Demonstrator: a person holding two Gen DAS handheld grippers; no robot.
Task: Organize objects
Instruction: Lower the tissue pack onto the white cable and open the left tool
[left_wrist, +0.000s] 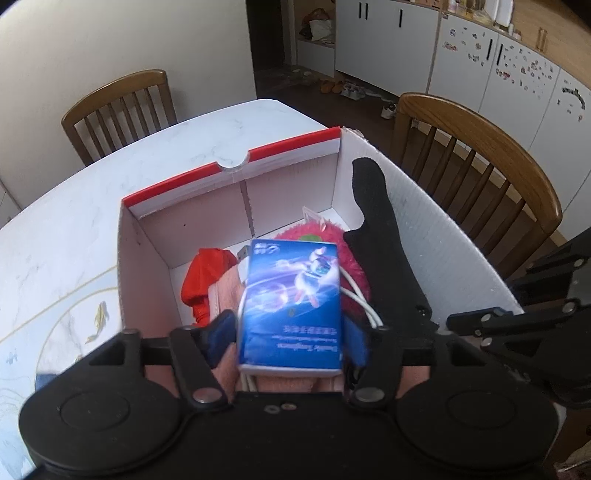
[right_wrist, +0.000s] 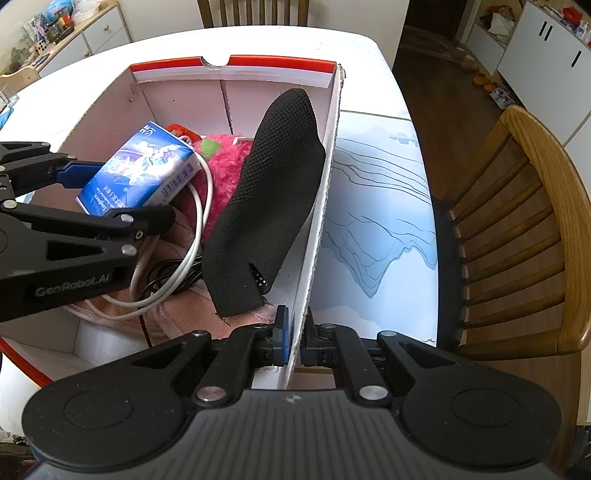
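Note:
An open white cardboard box with a red rim (left_wrist: 229, 170) (right_wrist: 258, 62) stands on the table. A blue printed packet (left_wrist: 291, 302) (right_wrist: 136, 170) lies inside on a pink cloth (right_wrist: 192, 314) and a white cable (right_wrist: 199, 229). My left gripper (left_wrist: 289, 334) (right_wrist: 118, 195) straddles the packet, open, with a gap at its left pad. A black mesh insole (left_wrist: 380, 240) (right_wrist: 269, 192) leans on the box's right wall. Beside it are a pink fluffy toy (right_wrist: 225, 162) and a red cloth (left_wrist: 203, 280). My right gripper (right_wrist: 293, 343) is shut on that right wall's near end.
The white marble table (left_wrist: 184, 133) carries a mat printed with blue mountains (right_wrist: 369, 206) right of the box. Wooden chairs stand at the far side (left_wrist: 118, 107) and at the right (right_wrist: 517, 236). White cabinets line the back wall (left_wrist: 480, 62).

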